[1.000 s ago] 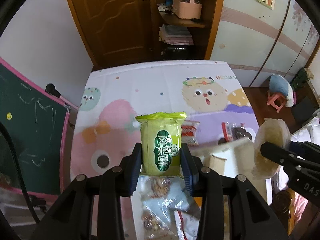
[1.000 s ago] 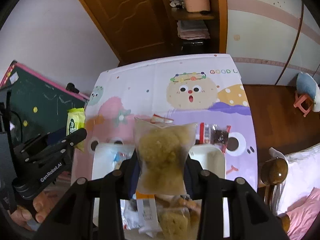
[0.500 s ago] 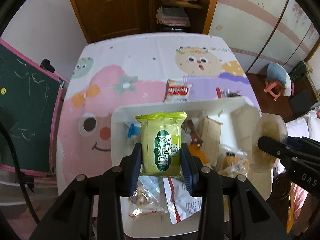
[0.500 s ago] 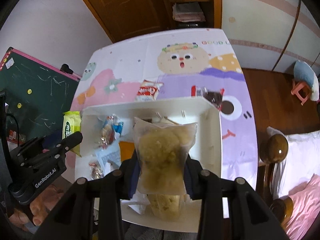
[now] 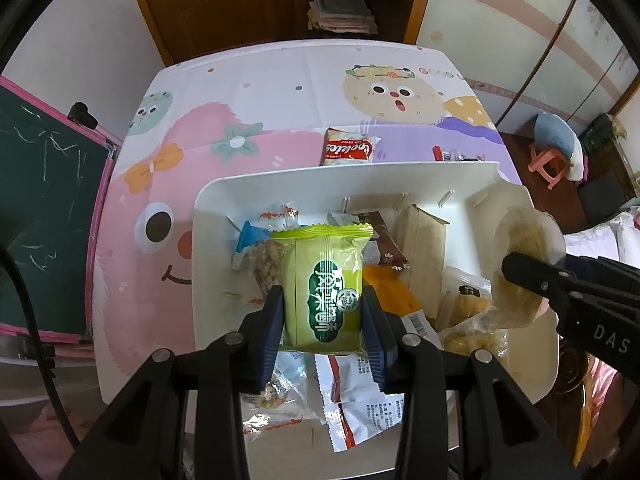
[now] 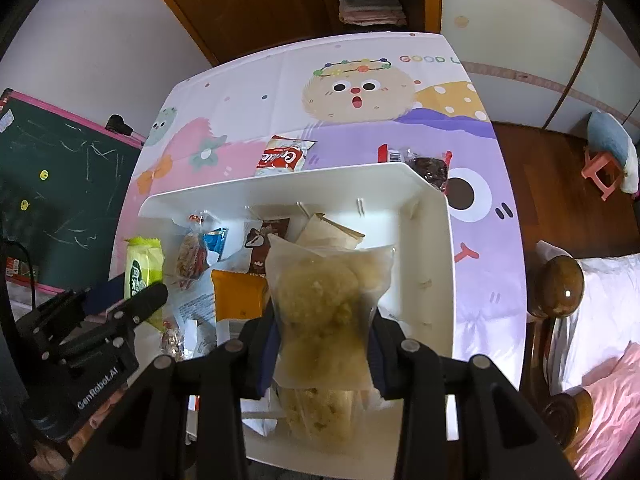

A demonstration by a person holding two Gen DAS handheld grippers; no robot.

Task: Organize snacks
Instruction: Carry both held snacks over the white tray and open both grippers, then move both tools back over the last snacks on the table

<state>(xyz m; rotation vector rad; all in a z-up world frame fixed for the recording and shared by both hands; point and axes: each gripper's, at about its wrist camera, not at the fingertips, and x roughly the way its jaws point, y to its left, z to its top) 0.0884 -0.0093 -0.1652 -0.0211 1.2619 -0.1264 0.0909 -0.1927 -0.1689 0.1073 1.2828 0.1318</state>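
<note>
My left gripper (image 5: 323, 314) is shut on a green snack packet (image 5: 325, 288) and holds it upright above the left part of the white bin (image 5: 280, 184). My right gripper (image 6: 323, 322) is shut on a clear bag of pale yellow puffed snack (image 6: 320, 304), above the bin's (image 6: 436, 264) right half. Each gripper shows in the other's view: the right gripper (image 5: 520, 270) with its bag at the right edge, the left gripper (image 6: 132, 296) with the green packet (image 6: 142, 268) at the left. Several wrapped snacks lie loose inside the bin.
A red-and-white snack pack (image 5: 348, 148) and a dark red-ended packet (image 6: 428, 166) lie on the cartoon tablecloth (image 5: 248, 92) just beyond the bin. A green chalkboard (image 5: 40, 184) stands to the left. A wooden bedpost (image 6: 558, 280) and pink bedding are at the right.
Both grippers have sunk toward the white bin with their packets still held. The bin and its snacks now fill more of each view.
</note>
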